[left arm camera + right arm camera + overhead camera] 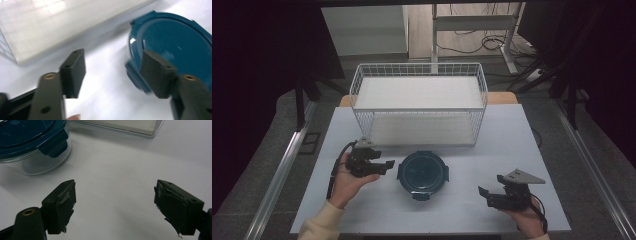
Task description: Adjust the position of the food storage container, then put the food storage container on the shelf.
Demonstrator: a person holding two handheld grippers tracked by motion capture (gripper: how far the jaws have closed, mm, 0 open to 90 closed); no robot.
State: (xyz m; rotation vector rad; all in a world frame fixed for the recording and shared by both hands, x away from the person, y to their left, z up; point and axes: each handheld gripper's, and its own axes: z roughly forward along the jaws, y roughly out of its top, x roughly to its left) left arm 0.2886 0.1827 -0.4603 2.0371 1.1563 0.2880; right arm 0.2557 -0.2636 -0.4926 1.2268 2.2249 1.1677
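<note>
1. The left gripper (388,166) is held in the person's left hand (346,181) near the left-front part of the table. Its jaws stand apart with nothing between them, and they point toward the container just beside them.
2. In the left gripper view, the two black jaws rise from the bottom with bare table between them. The right-hand jaw overlaps the near edge of the container's lid in that picture; whether it touches cannot be told, as the picture is blurred.
3. The right gripper (491,187) is held in the person's right hand (528,220) near the right-front part of the table, well apart from the container. Its jaws are apart and empty, pointing left toward the container. A grey three-cornered plate sits on top of it.
4. In the right gripper view, the pads of both jaws look worn and ragged, with bare white table between them.
5. The round container (422,172) stands on the white table (512,135), between the two grippers and nearer the left one. It has a dark teal lid (175,42) with clip tabs at the rim, and a clear body (37,165).
6. Behind the container stands a white wire basket shelf (419,102) with two levels, both bare.
</note>
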